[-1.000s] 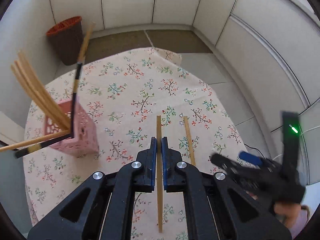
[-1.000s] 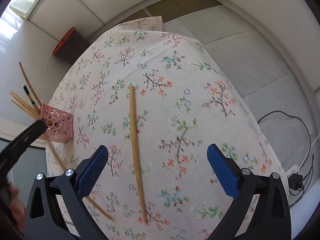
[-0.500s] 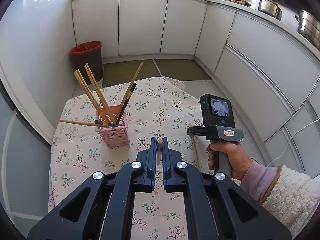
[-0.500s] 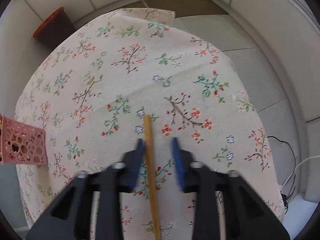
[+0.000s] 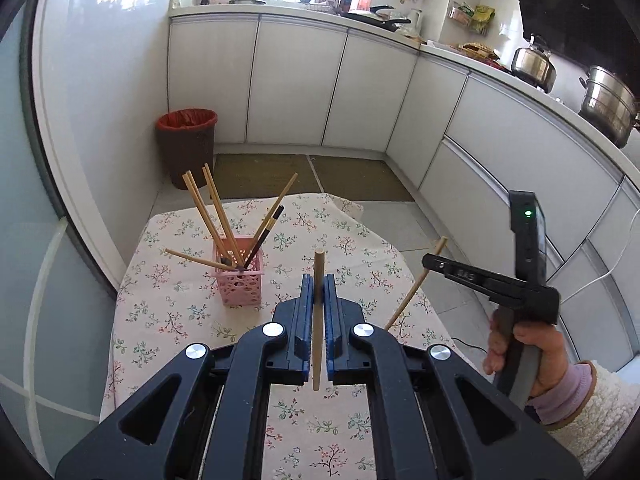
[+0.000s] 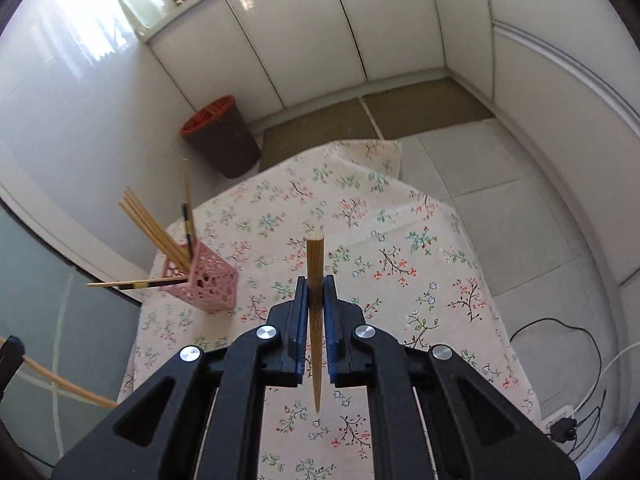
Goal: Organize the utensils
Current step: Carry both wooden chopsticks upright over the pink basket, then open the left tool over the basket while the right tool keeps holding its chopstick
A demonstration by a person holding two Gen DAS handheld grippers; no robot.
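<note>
Two chopsticks being held above table [image 5: 168, 312], one per gripper. Left gripper [image 5: 319, 292] clenching on left chopstick [image 5: 318, 344], long axis running along fingers, blunt end pointing forward. Right gripper [image 6: 316, 296] clamping right chopstick [image 6: 315, 320] likewise. Pink holder [image 5: 239, 280] standing ahead and left of both grippers, already carrying several chopsticks. Left gripper appearing nearer holder, judging by views. Marking on right gripper body too small to read.

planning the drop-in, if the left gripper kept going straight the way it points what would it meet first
Probably the floral tablecloth, just right of the pink holder. The left gripper aims past the holder, not into it; depth is unclear.
</note>
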